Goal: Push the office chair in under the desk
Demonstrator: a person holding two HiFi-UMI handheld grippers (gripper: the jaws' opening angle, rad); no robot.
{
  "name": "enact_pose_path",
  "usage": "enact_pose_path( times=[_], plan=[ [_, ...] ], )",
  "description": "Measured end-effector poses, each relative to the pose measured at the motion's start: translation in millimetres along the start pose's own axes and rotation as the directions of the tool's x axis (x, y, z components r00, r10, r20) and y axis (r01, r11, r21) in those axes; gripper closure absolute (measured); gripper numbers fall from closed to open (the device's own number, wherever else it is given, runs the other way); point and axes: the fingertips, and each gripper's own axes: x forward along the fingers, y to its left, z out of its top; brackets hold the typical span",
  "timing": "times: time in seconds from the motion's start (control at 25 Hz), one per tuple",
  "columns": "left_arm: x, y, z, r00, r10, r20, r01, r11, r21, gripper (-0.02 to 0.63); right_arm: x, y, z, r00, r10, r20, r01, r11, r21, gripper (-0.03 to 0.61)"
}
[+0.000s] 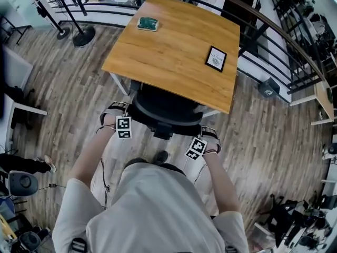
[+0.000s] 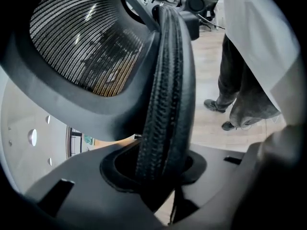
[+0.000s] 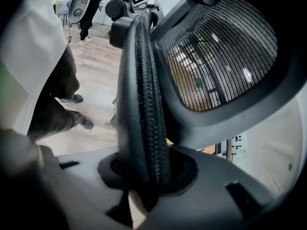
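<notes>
Office chair (image 1: 166, 109), black mesh: seat partly under the near edge of the wooden bench (image 1: 174, 46), back towards the person. Left claw (image 2: 160, 163) and right claw (image 3: 144, 170): each clenched on the padded backrest rim (image 2: 165, 80), one at either side. Handling, as judged: push both sides evenly, straight at the bench, so the chair does not swivel.

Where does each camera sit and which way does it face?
Head view: on the person's head, facing steeply down at the black mesh office chair and wooden desk; both forearms show.
Left gripper view: on the left gripper, along jaws clamping the chair's edge; trouser legs show.
Right gripper view: on the right gripper, likewise.
Shared: both see the chair's mesh.
</notes>
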Motion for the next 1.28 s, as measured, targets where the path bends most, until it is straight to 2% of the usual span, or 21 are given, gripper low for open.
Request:
enact_pose_path(
  times=[0.44, 0.88, 1.28],
  plan=[
    [24.5, 44.9, -1.1, 1.000, 0.024, -0.004, -0.024, 1.000, -0.014, 0.486, 26.3, -45.3, 1.1, 1.000, -0.016, 0.003, 0.016, 1.000, 0.001, 0.482],
    [43.7, 81.1, -7.1, 0.999, 0.024, 0.027, -0.025, 0.999, 0.020, 0.487, 39.8, -70.0, 9.5, 1.000, -0.018, -0.014, 0.018, 0.999, 0.031, 0.481],
    [55.9, 103.5, -8.1, 0.998, 0.041, 0.052, -0.042, 0.999, 0.018, 0.486, 52.9, -89.8, 13.3, 1.000, -0.021, -0.012, 0.022, 0.999, 0.037, 0.481]
  ],
)
